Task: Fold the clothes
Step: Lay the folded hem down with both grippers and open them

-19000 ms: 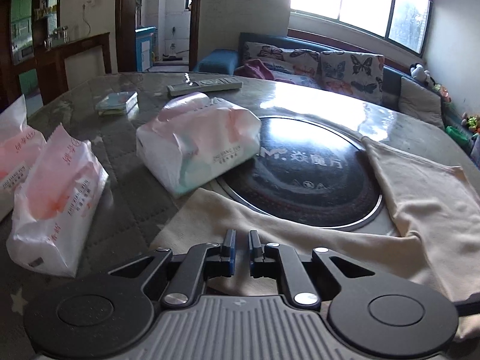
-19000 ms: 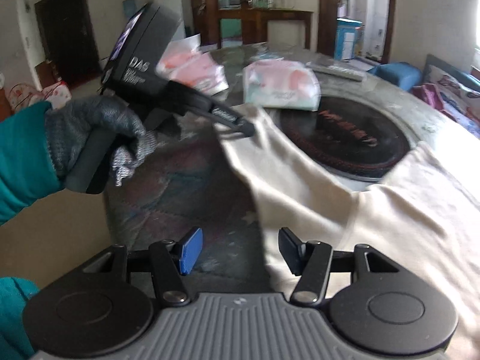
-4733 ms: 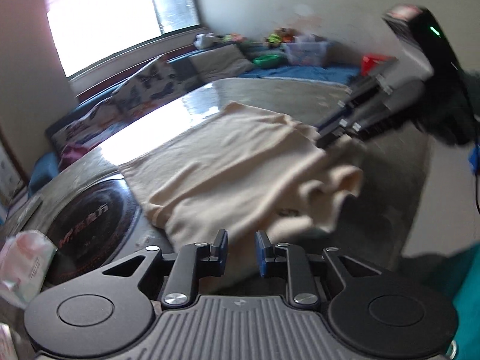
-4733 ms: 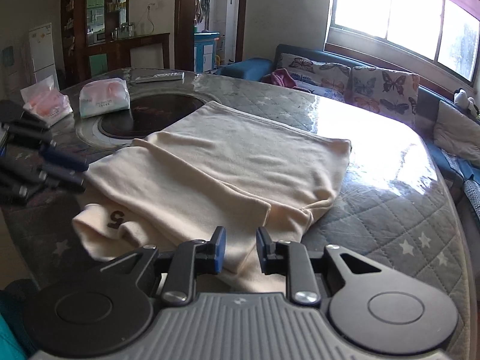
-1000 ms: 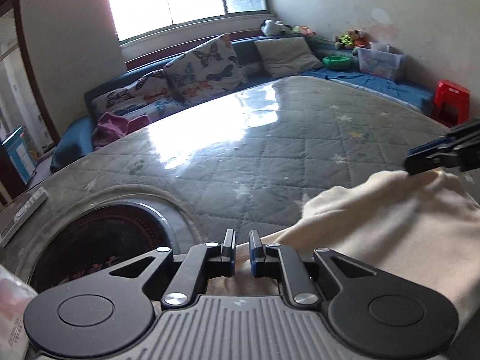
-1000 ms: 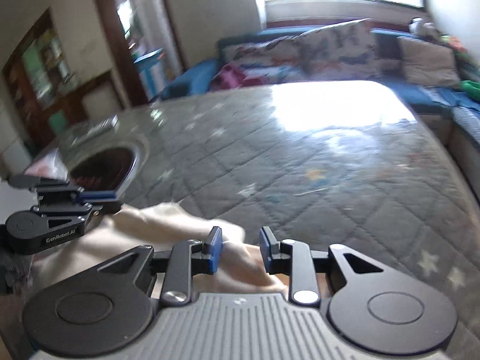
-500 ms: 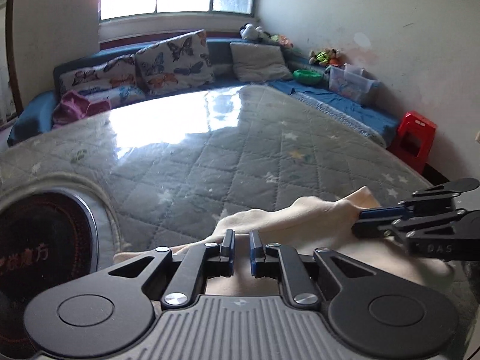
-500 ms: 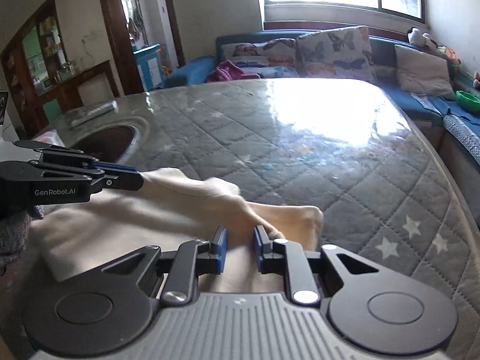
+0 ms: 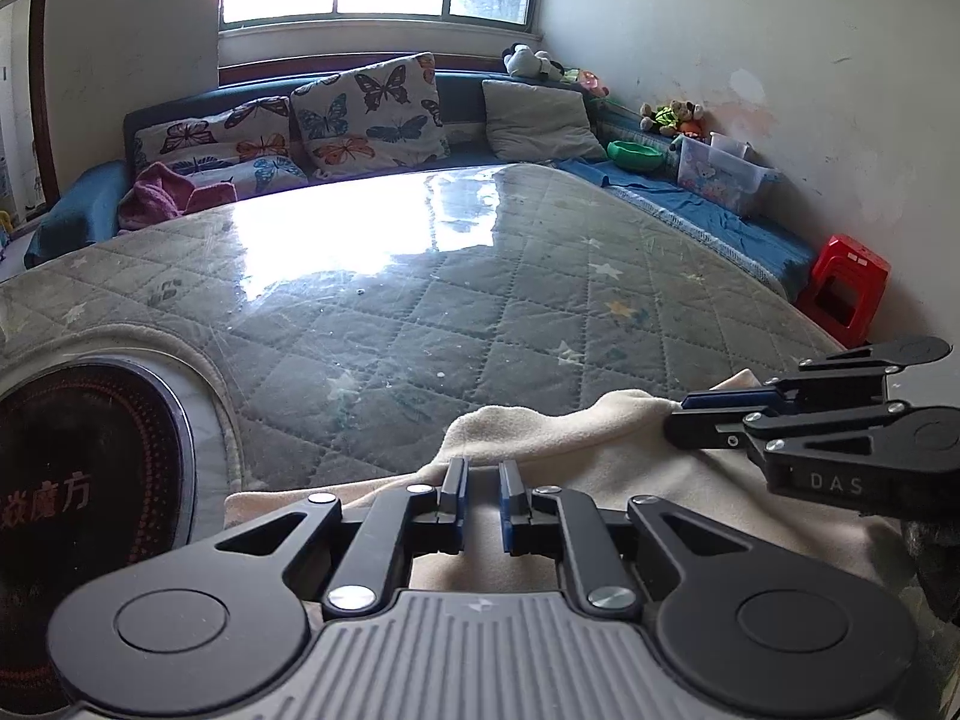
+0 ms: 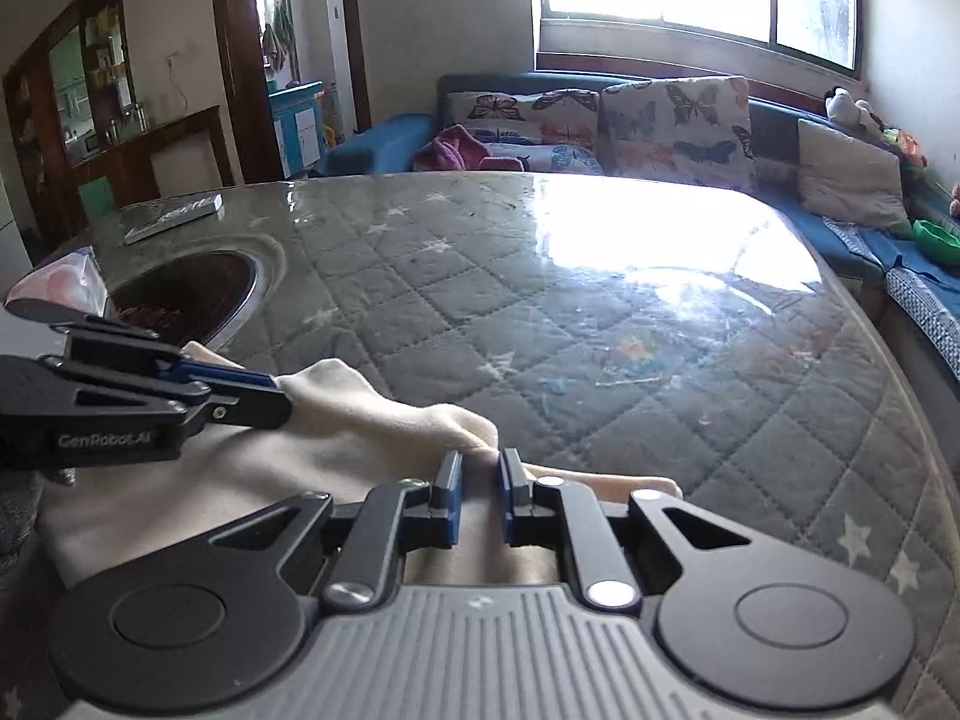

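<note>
A cream garment (image 9: 600, 456) lies folded at the near edge of the quilted table (image 9: 420, 300). My left gripper (image 9: 480, 483) is shut on its far fold edge, with cloth pinched between the blue pads. In the left wrist view my right gripper (image 9: 677, 417) comes in from the right and grips the same edge. The right wrist view shows the right gripper (image 10: 480, 474) shut on the garment (image 10: 360, 438), and the left gripper (image 10: 281, 397) pinching it from the left. The cloth edge sags between the two grips, low over the table.
A round dark hotplate (image 9: 78, 480) is set into the table at the left. A remote (image 10: 174, 217) and a tissue pack (image 10: 60, 276) lie beyond it. A sofa with butterfly cushions (image 9: 360, 114) runs behind the table, and a red stool (image 9: 846, 288) stands at the right.
Both grippers have kept hold of the garment's edge and come down closer to the table. The right gripper's jaws have narrowed on the cloth. The left view has swung slightly right.
</note>
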A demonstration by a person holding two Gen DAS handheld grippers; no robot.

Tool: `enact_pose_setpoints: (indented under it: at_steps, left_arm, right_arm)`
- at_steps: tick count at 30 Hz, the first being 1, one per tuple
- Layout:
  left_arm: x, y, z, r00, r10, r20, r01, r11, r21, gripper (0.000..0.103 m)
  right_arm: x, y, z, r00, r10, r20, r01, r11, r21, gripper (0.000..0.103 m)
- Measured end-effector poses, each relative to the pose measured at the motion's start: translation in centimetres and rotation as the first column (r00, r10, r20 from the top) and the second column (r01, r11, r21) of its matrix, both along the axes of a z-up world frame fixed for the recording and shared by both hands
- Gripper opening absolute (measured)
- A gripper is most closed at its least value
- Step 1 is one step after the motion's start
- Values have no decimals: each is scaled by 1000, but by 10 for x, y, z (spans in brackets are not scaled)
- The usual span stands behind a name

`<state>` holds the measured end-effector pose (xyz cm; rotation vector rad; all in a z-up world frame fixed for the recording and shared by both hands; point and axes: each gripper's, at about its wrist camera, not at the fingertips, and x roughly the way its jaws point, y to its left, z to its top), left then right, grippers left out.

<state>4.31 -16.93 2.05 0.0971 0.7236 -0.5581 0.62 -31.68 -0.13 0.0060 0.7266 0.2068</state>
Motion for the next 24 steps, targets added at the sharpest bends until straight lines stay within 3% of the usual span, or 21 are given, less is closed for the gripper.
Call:
enact_pose_setpoints:
  at_steps: [4, 8, 12, 14, 24]
  left_arm:
    - [-10, 3, 8, 1000, -24, 17, 24, 1000, -19, 15]
    - [-34, 7, 19, 997, -56, 45, 57, 998, -25, 16]
    - [-65, 15, 26, 994, -82, 72, 85, 996, -34, 29]
    - [-79, 20, 27, 993, -89, 82, 93, 995, -39, 30]
    - [-105, 50, 13, 999, 0, 39, 3, 998, -62, 30]
  right_arm:
    - [-9, -9, 10, 1000, 6, 15, -7, 1000, 31, 12]
    - [-33, -5, 21, 998, 58, 35, -58, 998, 3, 12]
    - [-65, 8, 29, 994, 97, 59, -96, 995, -23, 12]
    - [-76, 12, 29, 992, 101, 71, -99, 995, -30, 12]
    - [-112, 19, 11, 992, 62, 114, -60, 998, -20, 12]
